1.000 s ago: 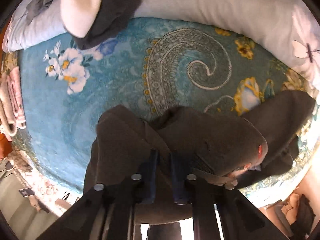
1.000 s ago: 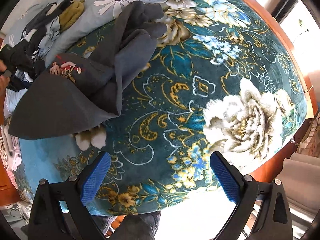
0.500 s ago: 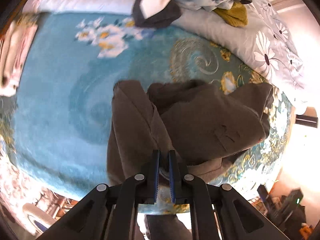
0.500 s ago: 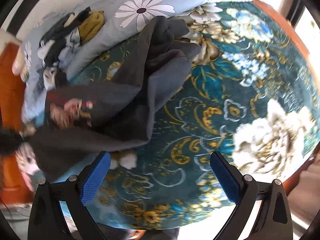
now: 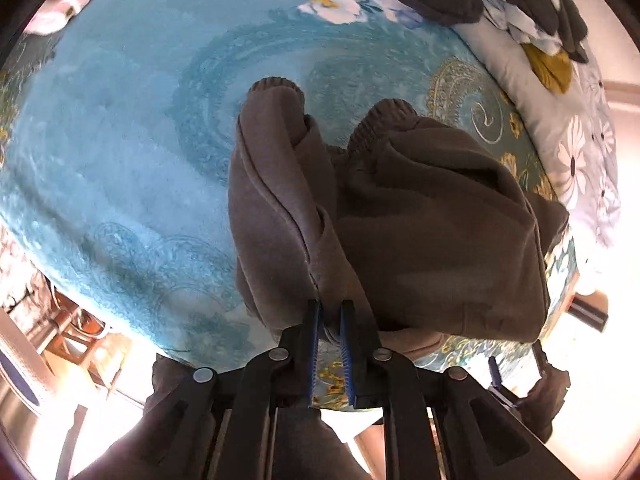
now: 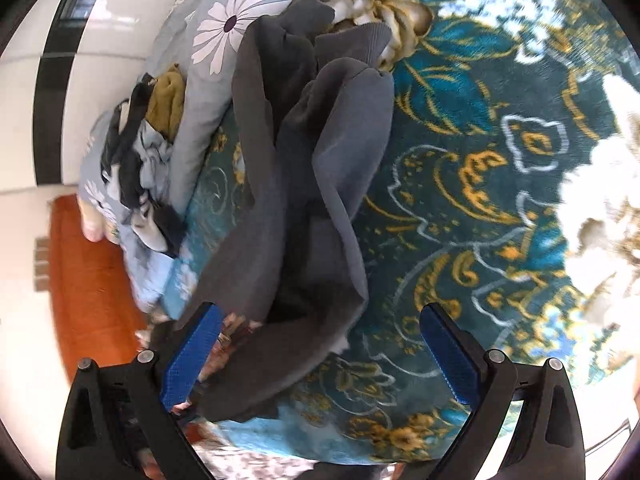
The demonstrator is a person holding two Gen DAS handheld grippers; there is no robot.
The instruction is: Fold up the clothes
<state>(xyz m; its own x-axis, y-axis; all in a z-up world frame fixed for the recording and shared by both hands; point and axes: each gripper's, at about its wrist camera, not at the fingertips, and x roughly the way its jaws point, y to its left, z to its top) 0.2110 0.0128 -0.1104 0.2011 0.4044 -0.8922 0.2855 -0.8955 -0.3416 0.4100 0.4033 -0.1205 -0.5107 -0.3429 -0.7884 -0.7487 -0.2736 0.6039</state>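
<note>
A dark grey sweatshirt [image 5: 420, 216] lies crumpled on the teal floral blanket [image 5: 120, 152], its two ribbed cuffs pointing away from me. My left gripper [image 5: 330, 316] is shut on the sweatshirt's near edge and holds it above the bed's front edge. In the right wrist view the same sweatshirt [image 6: 304, 184] runs in a long rumpled heap toward my right gripper [image 6: 320, 352], which is open, with the cloth's near end lying between its blue pads [image 6: 448, 356] but not clamped.
A pile of unfolded clothes [image 5: 520, 4] with a mustard piece [image 6: 168, 100] sits on a grey daisy-print quilt [image 6: 224, 52] at the head of the bed. Pink folded items [image 5: 60, 12] lie at the far left. The bed's edge is just below both grippers.
My left gripper has pulled the sweatshirt toward the bed's front edge and swung, so both cuffs now show. My right gripper has turned and moved over the sweatshirt's near end, still open.
</note>
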